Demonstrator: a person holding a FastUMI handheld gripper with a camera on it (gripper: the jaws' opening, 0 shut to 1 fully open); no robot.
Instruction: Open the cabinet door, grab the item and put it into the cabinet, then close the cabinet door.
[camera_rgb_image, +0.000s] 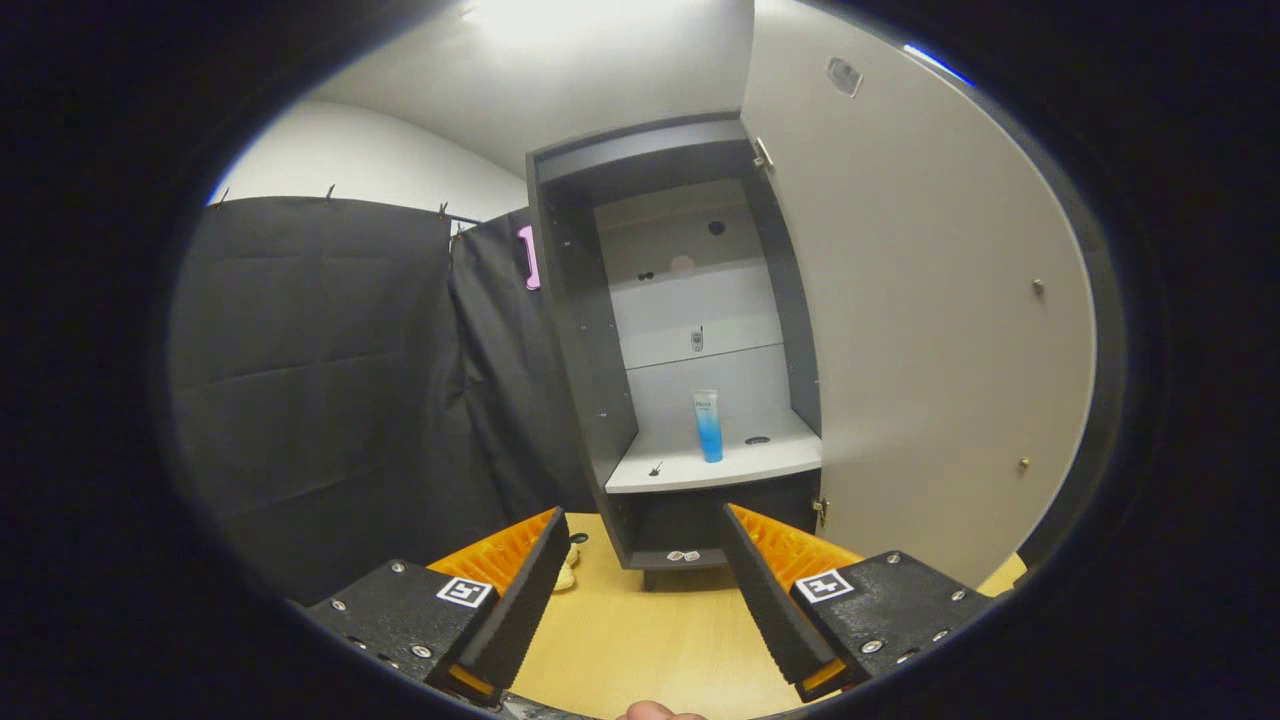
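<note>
Inside cabinet (580, 330), blue tube (707, 425) upright on shelf (700, 468), beyond empty, spread fingers (752, 575).

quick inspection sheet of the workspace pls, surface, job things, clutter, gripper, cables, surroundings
surface: light wooden table, bare between the fingers.
job's things: cabinet stands on the table, its door swung wide open to the right; a blue tube stands upright on the cabinet's white shelf.
clutter: a small pale object lies on the table beside the left finger; too small to identify.
grippers: hand-held gripper open and empty, short of the cabinet.
cables: nothing seen.
surroundings: black cloth wall left of the cabinet, with a pink clip at its edge; white ceiling above.
</note>
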